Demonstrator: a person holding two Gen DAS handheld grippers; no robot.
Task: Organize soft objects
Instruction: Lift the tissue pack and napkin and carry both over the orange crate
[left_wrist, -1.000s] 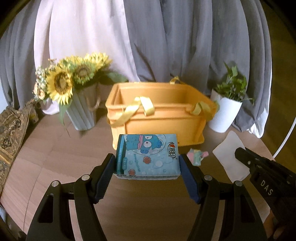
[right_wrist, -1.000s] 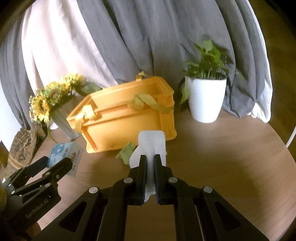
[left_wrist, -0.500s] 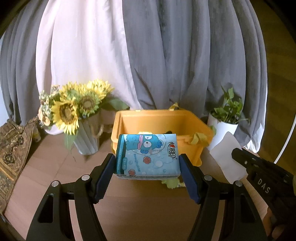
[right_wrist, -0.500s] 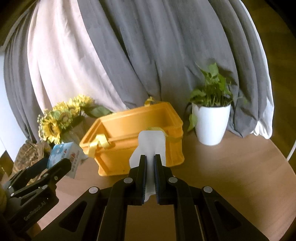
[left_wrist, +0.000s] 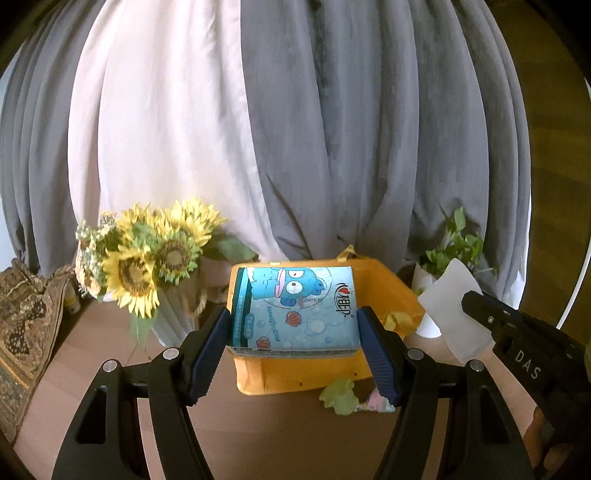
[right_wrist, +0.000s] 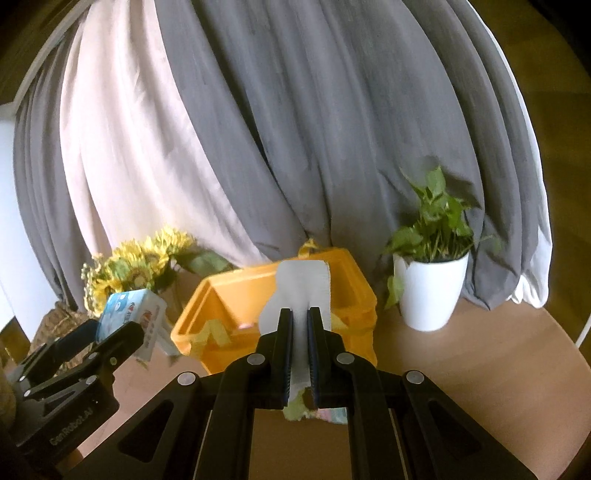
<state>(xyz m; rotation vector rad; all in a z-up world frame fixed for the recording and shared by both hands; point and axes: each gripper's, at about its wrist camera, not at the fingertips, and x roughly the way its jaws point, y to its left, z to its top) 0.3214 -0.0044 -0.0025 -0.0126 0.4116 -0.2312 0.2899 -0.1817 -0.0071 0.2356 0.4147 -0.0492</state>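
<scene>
My left gripper is shut on a blue cartoon tissue pack and holds it up in front of the yellow basket. The pack also shows at the left of the right wrist view. My right gripper is shut on a flat white pack, held in the air before the basket; the white pack also shows in the left wrist view. A small green and pink soft item lies on the table in front of the basket.
A sunflower vase stands left of the basket. A white potted plant stands to its right. Grey and white curtains hang behind. A patterned cloth lies at the far left of the round wooden table.
Both grippers have risen with their packs; the basket and table now sit lower in both views. The grips have not changed.
</scene>
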